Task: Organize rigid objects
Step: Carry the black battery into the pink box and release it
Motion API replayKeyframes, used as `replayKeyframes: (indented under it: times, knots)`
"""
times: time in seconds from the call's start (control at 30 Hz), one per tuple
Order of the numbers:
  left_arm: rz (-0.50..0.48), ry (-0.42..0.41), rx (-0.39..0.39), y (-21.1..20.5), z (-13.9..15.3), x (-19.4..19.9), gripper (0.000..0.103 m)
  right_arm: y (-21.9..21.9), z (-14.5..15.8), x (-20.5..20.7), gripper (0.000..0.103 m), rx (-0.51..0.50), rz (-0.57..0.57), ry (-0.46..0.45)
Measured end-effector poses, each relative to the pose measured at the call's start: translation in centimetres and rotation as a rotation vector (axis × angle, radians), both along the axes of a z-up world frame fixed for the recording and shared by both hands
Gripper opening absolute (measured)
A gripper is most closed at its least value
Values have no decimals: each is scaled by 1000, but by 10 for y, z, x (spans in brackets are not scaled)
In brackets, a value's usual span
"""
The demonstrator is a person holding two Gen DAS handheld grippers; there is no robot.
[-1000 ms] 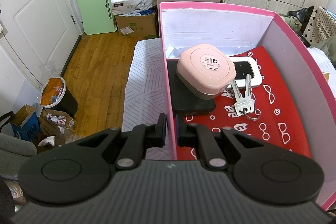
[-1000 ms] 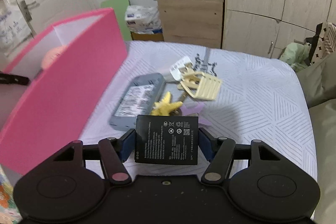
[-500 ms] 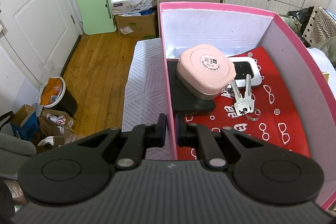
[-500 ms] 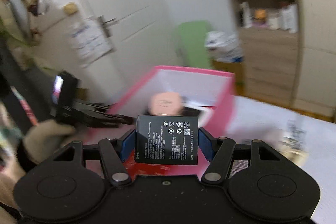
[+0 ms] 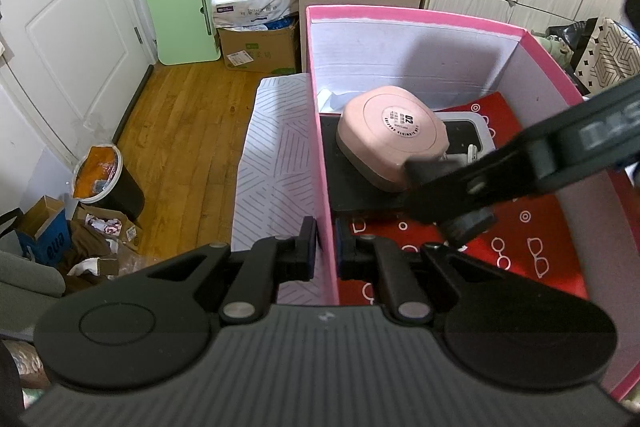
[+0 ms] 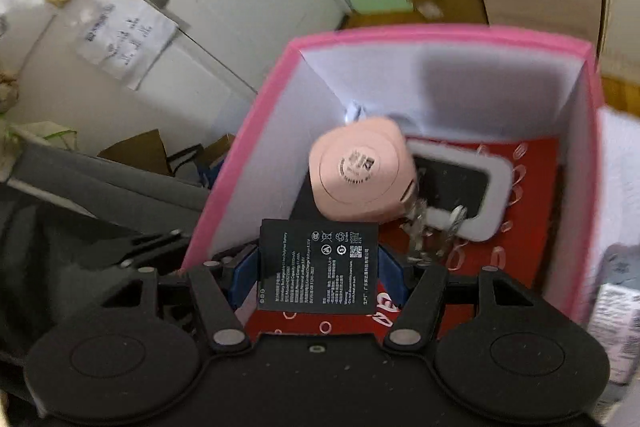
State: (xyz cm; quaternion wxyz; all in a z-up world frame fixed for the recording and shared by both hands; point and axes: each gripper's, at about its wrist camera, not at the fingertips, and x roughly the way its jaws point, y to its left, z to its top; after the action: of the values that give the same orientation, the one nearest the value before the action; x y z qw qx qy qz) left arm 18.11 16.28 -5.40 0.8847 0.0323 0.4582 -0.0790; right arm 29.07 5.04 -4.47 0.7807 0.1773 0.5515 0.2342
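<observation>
Left gripper (image 5: 326,242) pinches the pink box (image 5: 416,15) wall. Right gripper (image 6: 318,269) clamps a black battery (image 6: 318,267) above the box floor, near the pink case (image 6: 362,173).

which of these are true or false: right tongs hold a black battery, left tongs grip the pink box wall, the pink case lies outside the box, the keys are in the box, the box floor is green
1. The right tongs hold a black battery. True.
2. The left tongs are clamped on the pink box wall. True.
3. The pink case lies outside the box. False: it lies inside, on a flat black item.
4. The keys are in the box. True.
5. The box floor is green. False: it is red with white glasses prints.
</observation>
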Motion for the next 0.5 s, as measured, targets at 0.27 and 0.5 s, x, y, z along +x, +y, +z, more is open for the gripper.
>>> replayKeyframes:
  times: [0.27, 0.5]
  knots:
    - [-4, -4, 3, -1, 0, -1, 7, 21, -31, 8, 69, 28, -4, 140]
    - [-7, -5, 1, 0, 0, -1, 9, 20, -32, 17, 72, 35, -57, 181]
